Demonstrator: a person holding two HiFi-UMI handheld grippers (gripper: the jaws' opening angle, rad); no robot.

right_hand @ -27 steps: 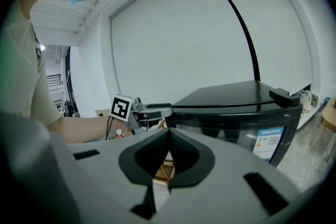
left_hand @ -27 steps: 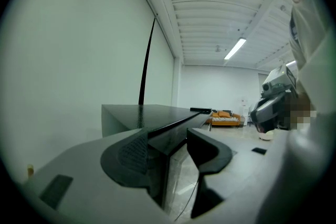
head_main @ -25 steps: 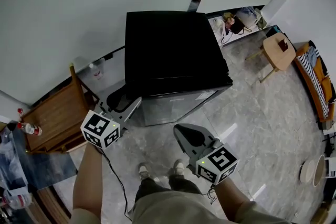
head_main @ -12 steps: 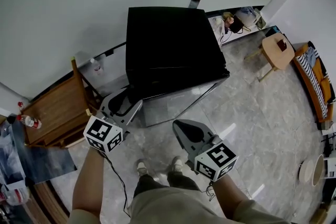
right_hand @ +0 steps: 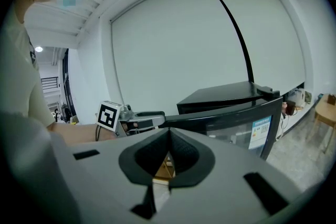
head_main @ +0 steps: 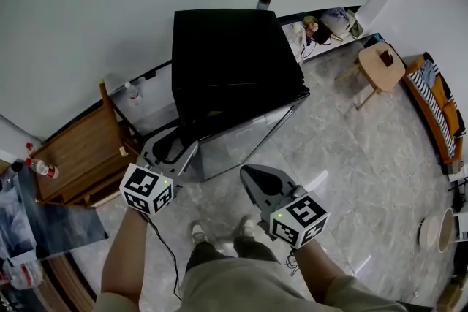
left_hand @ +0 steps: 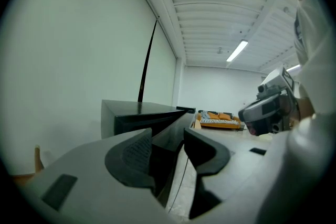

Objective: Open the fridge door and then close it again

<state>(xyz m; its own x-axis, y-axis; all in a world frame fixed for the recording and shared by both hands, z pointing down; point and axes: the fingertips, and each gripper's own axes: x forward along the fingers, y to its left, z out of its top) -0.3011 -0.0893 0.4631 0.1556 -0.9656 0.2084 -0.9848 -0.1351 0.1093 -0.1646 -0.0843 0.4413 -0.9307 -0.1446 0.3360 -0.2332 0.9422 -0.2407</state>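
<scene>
A black mini fridge stands on the floor against the white wall. Its glass-fronted door is ajar, swung out on the left side. My left gripper is at that free edge. In the left gripper view the door's edge lies between the jaws of the left gripper, which have just been closing; a strip of gap still shows beside the right pad. My right gripper hangs shut and empty in front of the door, apart from it. The right gripper view shows the shut right gripper below the door.
A wooden chair stands left of the fridge, with a bottle beside it. A round wooden stool and a striped sofa are at the right. Bags lie behind the fridge. The person's feet are just below the grippers.
The left gripper has drawn back toward the person, and the door's left side has swung out from the fridge with it. The right gripper has also drifted back slightly, still shut.
</scene>
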